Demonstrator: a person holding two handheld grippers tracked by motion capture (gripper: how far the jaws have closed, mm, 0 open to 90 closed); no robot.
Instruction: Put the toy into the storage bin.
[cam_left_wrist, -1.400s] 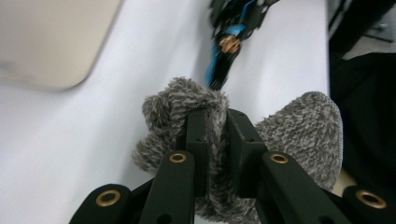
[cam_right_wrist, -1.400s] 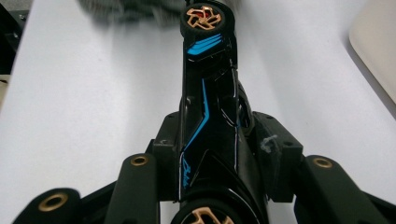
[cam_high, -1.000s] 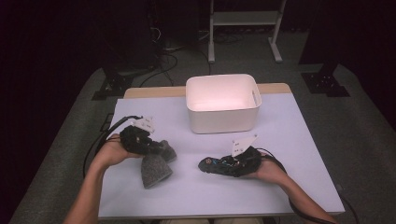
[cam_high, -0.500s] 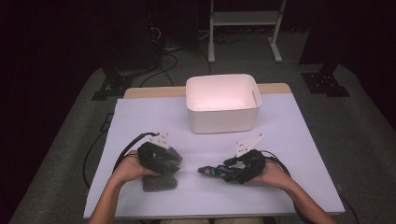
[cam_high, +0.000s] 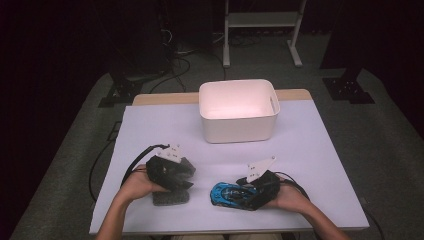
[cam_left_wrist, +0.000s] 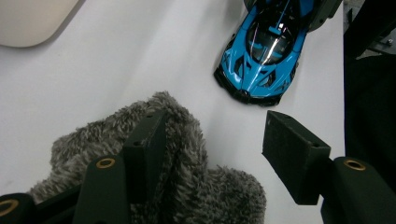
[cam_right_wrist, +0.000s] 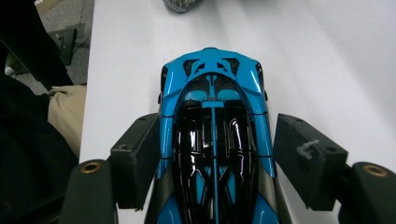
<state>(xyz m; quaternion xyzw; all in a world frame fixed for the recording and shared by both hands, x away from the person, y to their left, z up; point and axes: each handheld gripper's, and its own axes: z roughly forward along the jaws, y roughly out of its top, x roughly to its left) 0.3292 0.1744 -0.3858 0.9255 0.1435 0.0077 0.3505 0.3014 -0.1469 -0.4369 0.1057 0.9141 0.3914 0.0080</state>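
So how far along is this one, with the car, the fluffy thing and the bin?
Done: the blue toy car and grey fluffy cloth lie on the table; the white bin looks empty. In hand: both tongs have just been opening; the right tongs straddle the car, the left tongs sit over the cloth, neither clamped. Left: probably just drawing back.

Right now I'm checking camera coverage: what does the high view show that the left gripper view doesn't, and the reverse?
High view alone: the whole white bin and both hands with their tools. Left gripper view alone: a close look along its left tool, jaws apart, one pad against the grey fuzzy cloth. Shared: the cloth, the blue toy car and the white tabletop.
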